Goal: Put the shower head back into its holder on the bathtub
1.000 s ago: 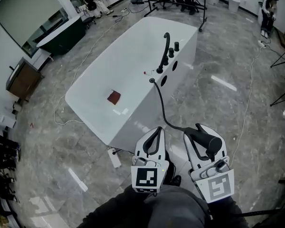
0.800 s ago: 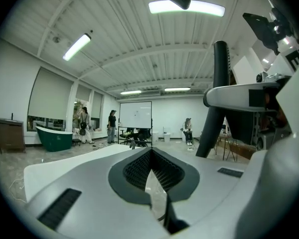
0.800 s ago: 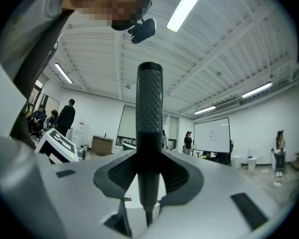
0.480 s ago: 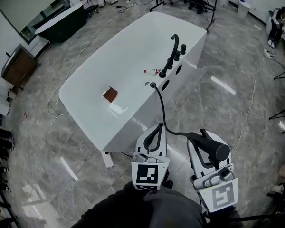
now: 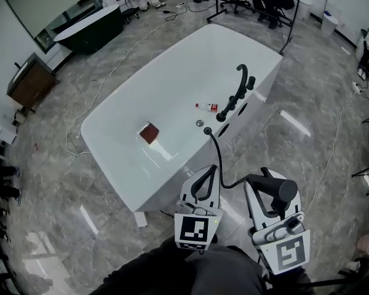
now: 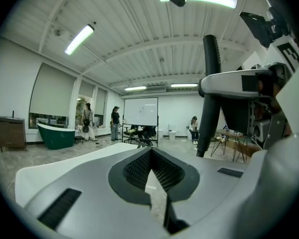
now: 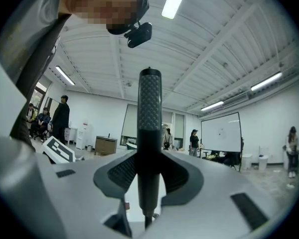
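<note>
my right gripper (image 5: 265, 186) is clamped on the black shower head (image 5: 281, 190), near me and clear of the white bathtub (image 5: 129, 165). in the right gripper view the shower head (image 7: 149, 133) stands upright, its long axis crossing the jaws. from my head camera its free end points right, and the hose (image 5: 216, 161) runs left and far to the tub rim beside the faucet (image 5: 237, 94). my left gripper (image 5: 207, 171) is closed on nothing.

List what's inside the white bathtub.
In the bathtub: a reddish-brown square object on the floor and a small bottle by the faucet. Its near inner wall is hidden behind the rim.
</note>
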Available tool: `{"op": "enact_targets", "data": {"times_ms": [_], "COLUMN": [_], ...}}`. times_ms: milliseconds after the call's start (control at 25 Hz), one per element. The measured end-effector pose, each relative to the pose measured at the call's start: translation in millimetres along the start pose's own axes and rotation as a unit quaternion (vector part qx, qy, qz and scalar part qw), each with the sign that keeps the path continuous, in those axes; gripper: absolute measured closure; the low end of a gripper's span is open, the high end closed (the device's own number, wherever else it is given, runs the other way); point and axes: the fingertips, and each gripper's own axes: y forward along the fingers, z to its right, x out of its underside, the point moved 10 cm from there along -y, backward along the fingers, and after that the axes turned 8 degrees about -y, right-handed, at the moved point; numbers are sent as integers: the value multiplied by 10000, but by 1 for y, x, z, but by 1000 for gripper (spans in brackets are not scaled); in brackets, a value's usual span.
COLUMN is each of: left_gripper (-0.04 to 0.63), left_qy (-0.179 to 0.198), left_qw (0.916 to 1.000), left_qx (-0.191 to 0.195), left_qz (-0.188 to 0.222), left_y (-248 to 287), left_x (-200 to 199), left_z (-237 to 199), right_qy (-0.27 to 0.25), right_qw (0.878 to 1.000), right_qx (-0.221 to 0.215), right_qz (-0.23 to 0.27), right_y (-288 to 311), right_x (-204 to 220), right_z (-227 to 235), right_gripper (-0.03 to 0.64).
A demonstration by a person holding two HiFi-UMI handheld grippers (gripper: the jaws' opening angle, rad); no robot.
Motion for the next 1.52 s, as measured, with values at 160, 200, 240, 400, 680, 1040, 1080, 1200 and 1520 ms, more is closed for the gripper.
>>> {"op": "enact_targets", "data": {"times_ms": [160, 200, 240, 400, 680, 1040, 1080, 1200, 1520], "left_gripper": [592, 592, 592, 592, 592, 592, 592, 592, 592], "left_qy": [-77, -92, -97, -94, -40, -41, -49, -128, 67], "left_qw": [10000, 9999, 9999, 9998, 9979, 9968, 9964, 9941, 9815], "left_qx": [-43, -56, -63, -159, -599, -742, -793, -1011, -1802], "left_qz": [42, 43, 42, 87, 231, 292, 290, 360, 637], "left_y": [16, 20, 23, 40, 80, 97, 104, 122, 144], "left_x": [-8, -9, -10, -14, -31, -33, -35, -41, -53], "left_z": [-11, -13, -14, -20, -28, -12, -10, -5, 6], "right_qy": [-48, -56, -61, -74, 28, 185, 205, 224, 134], "right_qw": [9997, 9997, 9997, 9992, 9971, 9955, 9950, 9931, 9852], "right_qx": [-195, -222, -233, -321, -670, -829, -878, -1063, -1671], "right_qz": [132, 102, 80, 211, 354, 411, 428, 439, 364], "right_y": [25, 30, 34, 55, 91, 97, 101, 116, 167], "right_x": [-10, -10, -9, -7, 4, 19, 20, 27, 48], "right_z": [11, 14, 17, 32, 70, 93, 101, 125, 158], "right_gripper": [476, 476, 476, 476, 476, 476, 476, 476, 476]}}
